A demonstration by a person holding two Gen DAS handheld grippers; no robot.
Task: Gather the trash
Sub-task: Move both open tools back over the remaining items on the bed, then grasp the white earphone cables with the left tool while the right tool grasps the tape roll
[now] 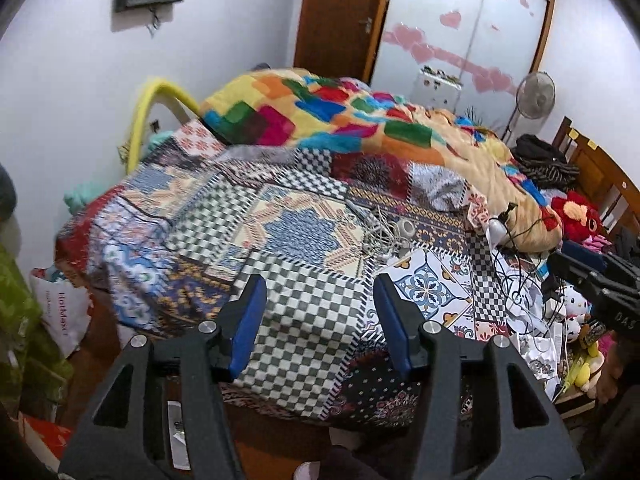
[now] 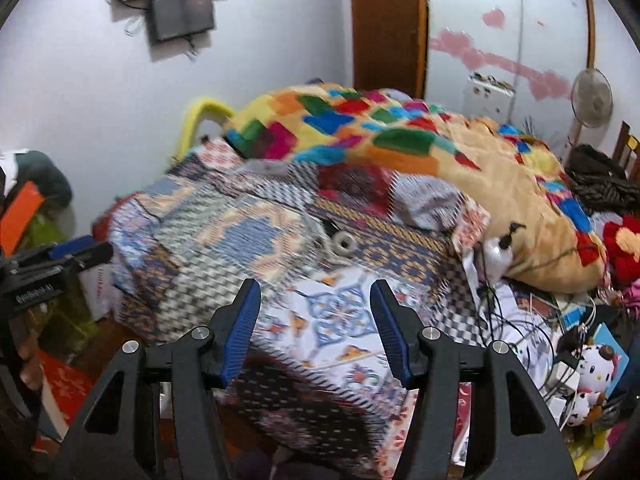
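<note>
tools left and right spread, empty; bag reads "hitmax".

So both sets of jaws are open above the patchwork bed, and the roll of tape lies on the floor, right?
Not quite. The roll of tape lies on the patchwork bed, beside a cable tangle, as the left wrist view shows. Both sets of jaws are indeed open.

Bed, patchwork cover: colourful blanket, tangled cables, tape roll.

Motion-blurred patchwork bedspread; cable tangle too fine to separate
</note>
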